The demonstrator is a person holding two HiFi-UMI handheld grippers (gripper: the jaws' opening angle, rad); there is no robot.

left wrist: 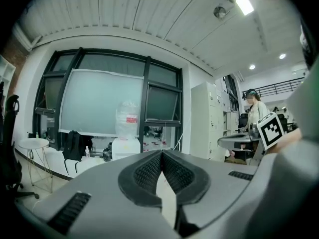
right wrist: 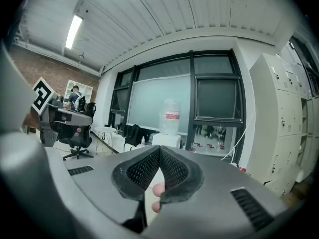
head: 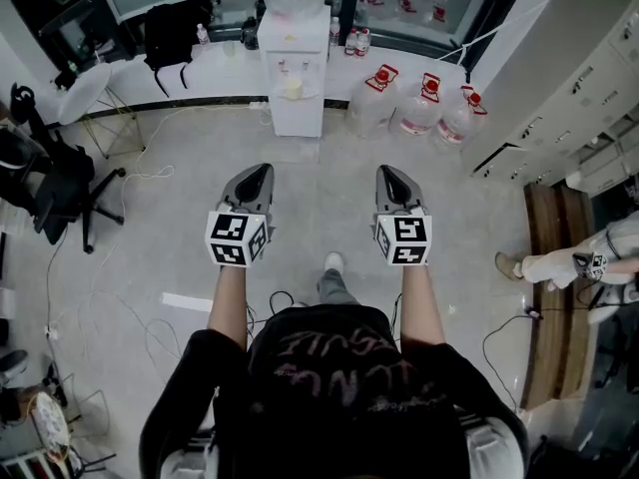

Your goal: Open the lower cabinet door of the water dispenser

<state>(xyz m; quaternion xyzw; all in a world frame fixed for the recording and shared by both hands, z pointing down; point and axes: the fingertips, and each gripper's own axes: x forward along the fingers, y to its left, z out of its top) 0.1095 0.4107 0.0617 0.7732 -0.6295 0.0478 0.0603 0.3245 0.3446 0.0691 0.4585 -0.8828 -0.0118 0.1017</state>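
Left gripper view: left gripper (left wrist: pixel 162 153), fingers (left wrist: pixel 145 174) clenched, blocks the water dispenser (left wrist: pixel 125 145) below its top; right gripper (right wrist: pixel 159 151) clenched likewise.

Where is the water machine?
In the head view the water dispenser stands at the top centre, straight ahead of the person, between a black backpack to its left and three water jugs to its right.
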